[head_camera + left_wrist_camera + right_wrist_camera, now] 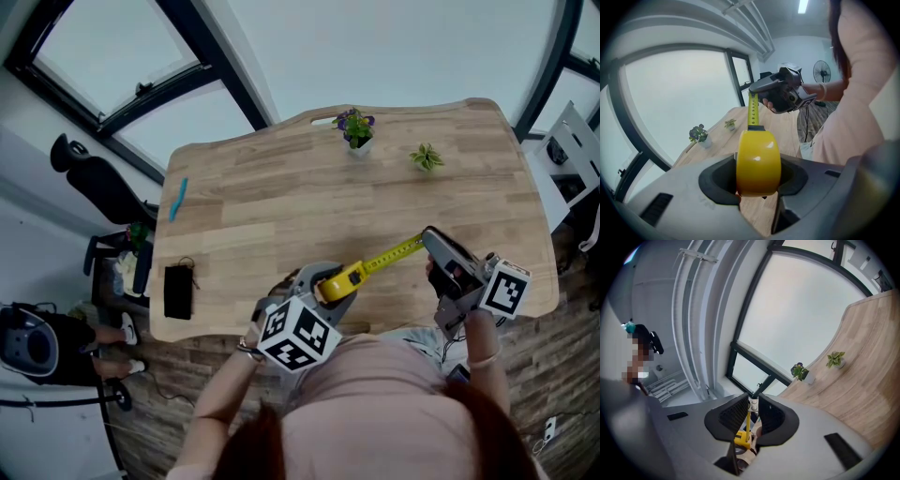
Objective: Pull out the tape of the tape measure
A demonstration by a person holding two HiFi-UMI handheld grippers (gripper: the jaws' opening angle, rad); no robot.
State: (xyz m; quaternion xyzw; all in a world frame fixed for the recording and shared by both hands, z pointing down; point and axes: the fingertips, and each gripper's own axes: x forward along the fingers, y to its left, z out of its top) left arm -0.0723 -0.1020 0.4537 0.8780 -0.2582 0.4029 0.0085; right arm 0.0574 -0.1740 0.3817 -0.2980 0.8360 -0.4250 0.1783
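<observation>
Near left, left tool [319, 279]: clamped on yellow tape measure [758, 161] body, over tabletop [281, 206] near edge
Middle, tape [394, 255]: drawn out rightward between both tools
Near right, right tool [751, 411]: pinching tape's end hook

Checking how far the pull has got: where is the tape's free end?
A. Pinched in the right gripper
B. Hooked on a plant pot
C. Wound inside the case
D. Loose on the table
A: the right gripper is shut on the end of the tape, which runs taut to the yellow case held in the left gripper.
</observation>
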